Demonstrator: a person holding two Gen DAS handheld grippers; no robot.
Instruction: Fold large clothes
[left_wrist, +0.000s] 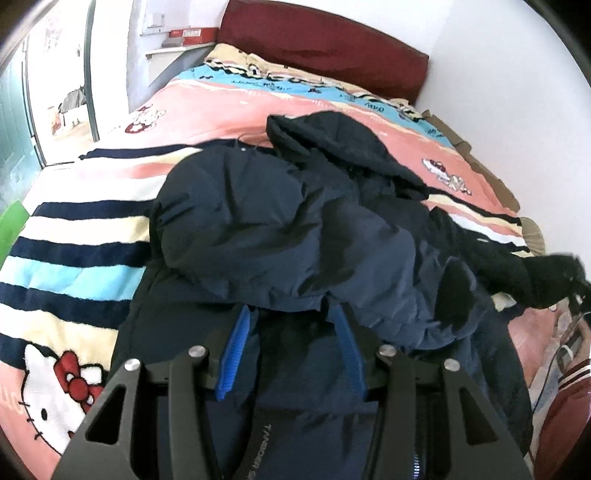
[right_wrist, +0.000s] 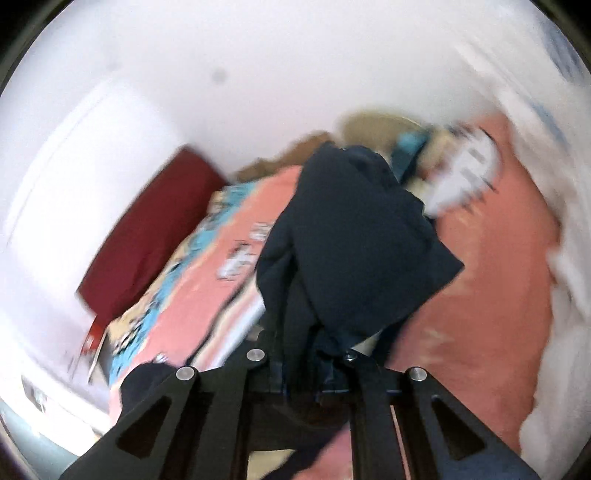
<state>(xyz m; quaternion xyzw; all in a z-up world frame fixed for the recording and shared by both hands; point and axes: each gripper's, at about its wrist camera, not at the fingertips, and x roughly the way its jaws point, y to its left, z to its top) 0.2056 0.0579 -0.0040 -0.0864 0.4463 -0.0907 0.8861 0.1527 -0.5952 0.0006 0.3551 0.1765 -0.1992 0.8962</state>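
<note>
A large dark navy padded jacket (left_wrist: 280, 229) lies crumpled on the bed, hood (left_wrist: 332, 147) toward the headboard. My left gripper (left_wrist: 291, 314) hovers over its near part; the blue fingers (left_wrist: 232, 354) stand apart and their tips are hidden under a fold of fabric. In the blurred right wrist view, my right gripper (right_wrist: 325, 347) is shut on a part of the jacket (right_wrist: 351, 240), which rises lifted in front of the camera and hides the fingers. That lifted part shows at the right edge of the left wrist view (left_wrist: 546, 280).
The bed carries a pink, blue and striped Hello Kitty blanket (left_wrist: 74, 236). A dark red headboard (left_wrist: 325, 48) stands at the far end against a white wall (left_wrist: 517, 74). A doorway (left_wrist: 62, 92) is at the left. A red garment (left_wrist: 569, 406) lies at the lower right.
</note>
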